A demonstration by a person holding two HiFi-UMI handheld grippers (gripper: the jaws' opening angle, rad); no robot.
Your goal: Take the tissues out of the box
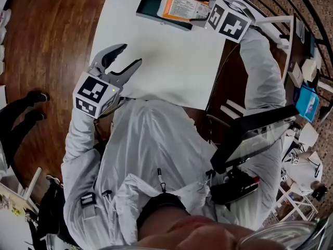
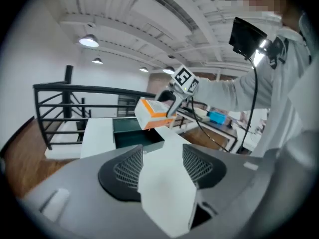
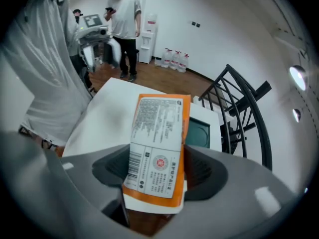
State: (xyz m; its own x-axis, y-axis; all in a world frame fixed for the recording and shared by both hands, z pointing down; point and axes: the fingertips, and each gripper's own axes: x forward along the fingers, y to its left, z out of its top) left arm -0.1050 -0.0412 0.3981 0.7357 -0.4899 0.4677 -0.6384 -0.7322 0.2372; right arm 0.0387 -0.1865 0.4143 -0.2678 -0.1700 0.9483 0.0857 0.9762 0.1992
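An orange and white tissue pack (image 1: 179, 5) hangs over the dark teal box (image 1: 151, 1) at the far end of the white table (image 1: 166, 61). My right gripper (image 1: 200, 12) is shut on the pack's right end. In the right gripper view the pack (image 3: 157, 143) stands upright between the jaws of the right gripper (image 3: 157, 171), label facing the camera, with the box (image 3: 199, 131) behind it. My left gripper (image 1: 130, 56) is open and empty over the table's near left edge. From the left gripper (image 2: 162, 158) I see the pack (image 2: 152, 114) tilted above the box (image 2: 132, 133).
A black railing (image 3: 239, 108) runs behind the table's far side. Wooden floor (image 1: 52, 30) lies to the left. A cluttered desk (image 1: 307, 98) stands at the right. A person (image 3: 123, 19) stands far back by water bottles (image 3: 174, 59).
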